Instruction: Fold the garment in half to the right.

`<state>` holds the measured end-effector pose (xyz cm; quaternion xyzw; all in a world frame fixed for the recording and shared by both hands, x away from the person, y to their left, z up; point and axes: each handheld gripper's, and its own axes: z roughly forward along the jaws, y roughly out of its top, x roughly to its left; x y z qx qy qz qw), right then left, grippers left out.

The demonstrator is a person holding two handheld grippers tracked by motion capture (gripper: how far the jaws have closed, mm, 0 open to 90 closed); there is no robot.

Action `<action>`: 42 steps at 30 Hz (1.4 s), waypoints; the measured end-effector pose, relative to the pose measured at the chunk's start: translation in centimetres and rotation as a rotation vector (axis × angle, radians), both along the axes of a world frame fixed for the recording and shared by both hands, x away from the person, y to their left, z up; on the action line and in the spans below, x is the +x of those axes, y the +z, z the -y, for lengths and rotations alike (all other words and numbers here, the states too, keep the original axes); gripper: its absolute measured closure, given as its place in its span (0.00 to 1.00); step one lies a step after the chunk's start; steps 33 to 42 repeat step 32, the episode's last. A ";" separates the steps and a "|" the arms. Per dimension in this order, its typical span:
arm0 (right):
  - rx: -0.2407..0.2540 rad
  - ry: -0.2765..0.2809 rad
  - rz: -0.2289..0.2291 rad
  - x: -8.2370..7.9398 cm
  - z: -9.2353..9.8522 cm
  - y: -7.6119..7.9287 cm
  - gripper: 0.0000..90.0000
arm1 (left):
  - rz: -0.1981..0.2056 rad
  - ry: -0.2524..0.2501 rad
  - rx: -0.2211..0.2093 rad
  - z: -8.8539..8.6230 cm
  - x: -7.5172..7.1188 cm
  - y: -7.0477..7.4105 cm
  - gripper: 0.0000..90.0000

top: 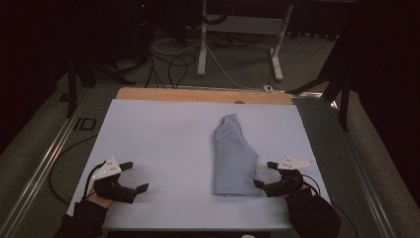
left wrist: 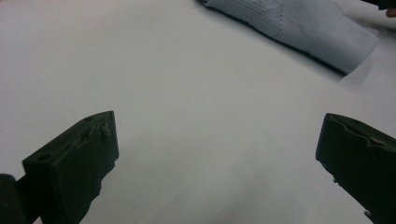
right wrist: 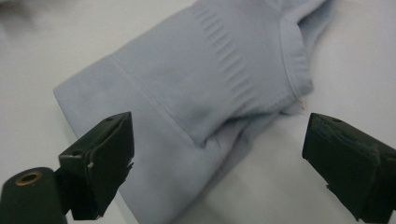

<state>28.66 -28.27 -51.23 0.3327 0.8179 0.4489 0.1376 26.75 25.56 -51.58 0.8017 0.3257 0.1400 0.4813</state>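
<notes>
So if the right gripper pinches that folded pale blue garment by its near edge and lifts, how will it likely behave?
The folded garment will probably go limp and droop: it is thin ribbed knit lying flat in soft layers. The fold may well fall open, since nothing pins the layers. It looks light, so a push from the open right gripper would likely bunch it on the white table cover rather than slide it whole.

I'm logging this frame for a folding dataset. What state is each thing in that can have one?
Light blue garment: folded into a narrow strip, lying flat on the white table cover, not gripped.
Left claw: open, jaws wide apart, over bare cover, apart from the garment.
Right claw: open, jaws on either side of the garment's near right corner, not closed on it.
</notes>
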 end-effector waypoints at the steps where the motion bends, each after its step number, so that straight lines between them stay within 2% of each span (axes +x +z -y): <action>1: -0.002 0.000 0.001 -0.1 0.1 -0.1 0.10 | 0.002 -0.003 0.004 0.0 0.0 0.0 0.00; 12: -0.014 -0.032 0.004 -1.4 0.5 -1.0 0.10 | 0.015 -0.008 0.017 0.1 -0.3 0.1 0.00; 15: 0.012 -0.042 0.008 -1.2 0.7 -1.0 0.10 | 0.015 -0.006 0.015 0.1 -0.4 0.1 0.00; 20: -0.004 -0.037 0.011 -1.2 0.6 -1.3 0.10 | 0.018 -0.008 0.011 -0.1 -0.5 0.1 0.00; 25: 0.009 -0.040 0.019 -1.1 0.6 -1.3 0.10 | 0.016 -0.003 0.009 -0.1 -0.5 0.0 0.00; 42: -0.004 -0.034 0.024 -1.0 0.5 -1.3 0.10 | 0.020 -0.007 0.014 -0.1 -0.5 0.0 0.00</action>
